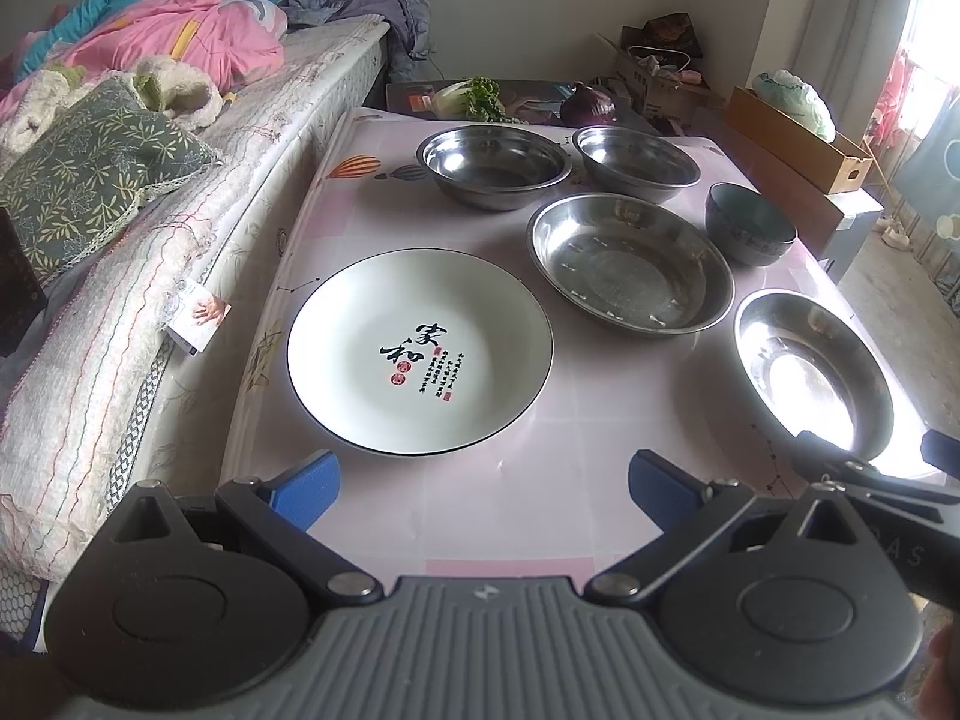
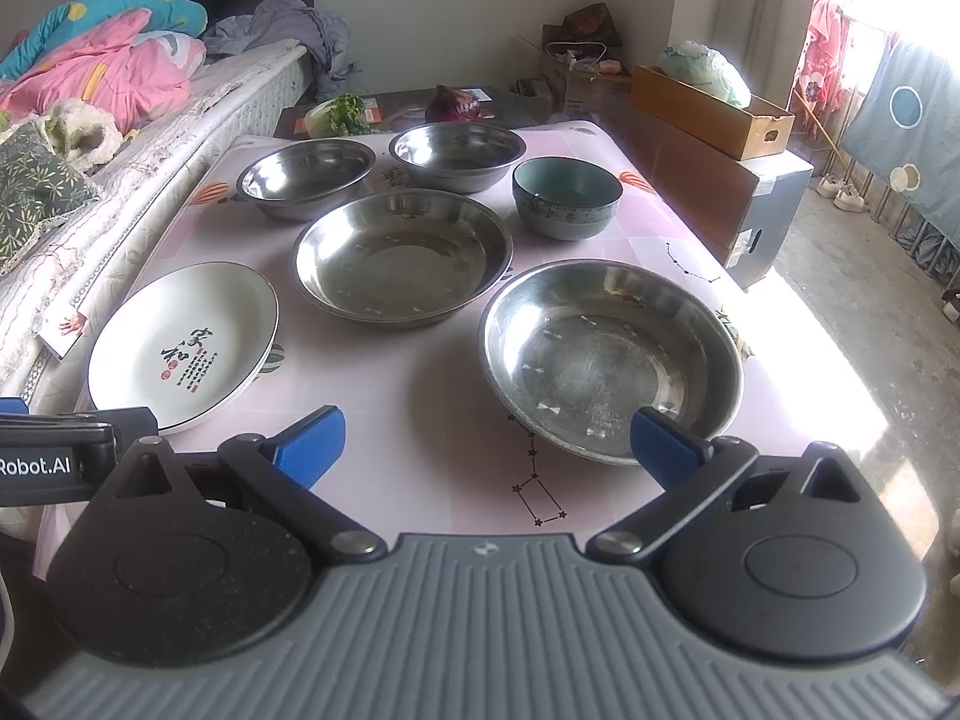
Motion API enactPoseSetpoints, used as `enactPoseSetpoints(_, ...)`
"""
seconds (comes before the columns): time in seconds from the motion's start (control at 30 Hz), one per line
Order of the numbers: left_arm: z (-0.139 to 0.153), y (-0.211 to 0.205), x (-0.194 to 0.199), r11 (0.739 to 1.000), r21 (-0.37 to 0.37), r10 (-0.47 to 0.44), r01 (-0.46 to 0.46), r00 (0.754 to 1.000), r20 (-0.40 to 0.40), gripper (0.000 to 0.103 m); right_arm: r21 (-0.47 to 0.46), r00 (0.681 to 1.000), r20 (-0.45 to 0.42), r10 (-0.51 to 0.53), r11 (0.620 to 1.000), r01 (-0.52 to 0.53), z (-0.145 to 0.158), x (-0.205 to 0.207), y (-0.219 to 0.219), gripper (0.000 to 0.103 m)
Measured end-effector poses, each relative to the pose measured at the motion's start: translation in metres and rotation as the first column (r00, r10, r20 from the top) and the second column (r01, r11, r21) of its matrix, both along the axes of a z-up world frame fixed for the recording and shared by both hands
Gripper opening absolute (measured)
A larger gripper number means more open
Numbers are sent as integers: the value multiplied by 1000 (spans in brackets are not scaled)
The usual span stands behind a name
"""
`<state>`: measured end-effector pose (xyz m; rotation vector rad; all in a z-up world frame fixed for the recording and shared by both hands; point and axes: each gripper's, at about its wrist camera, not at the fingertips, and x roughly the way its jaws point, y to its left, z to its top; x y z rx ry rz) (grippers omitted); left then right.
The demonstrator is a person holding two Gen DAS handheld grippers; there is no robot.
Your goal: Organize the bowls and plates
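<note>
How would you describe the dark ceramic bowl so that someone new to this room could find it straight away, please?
Start at the pink table beside the bed and look to its far right side. There, right of the back steel bowl and behind the nearest steel dish, stands the bowl. It is the only dark one, teal inside, small and deep, while its neighbours are shiny metal.

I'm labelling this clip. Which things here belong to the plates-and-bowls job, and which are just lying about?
Job: white plate; four steel dishes; dark bowl.
Lying about: greens; purple cabbage; cardboard box; bedding.
</note>
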<state>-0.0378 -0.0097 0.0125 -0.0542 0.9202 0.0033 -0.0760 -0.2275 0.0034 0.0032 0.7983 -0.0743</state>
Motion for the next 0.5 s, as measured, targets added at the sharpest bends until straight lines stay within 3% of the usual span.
enactPoseSetpoints(0.5, -3, -2, 3, 1000, 5, -4, 4, 1000, -15, 103, 6, 1000, -12, -8, 1000, 8, -6, 3, -3, 102)
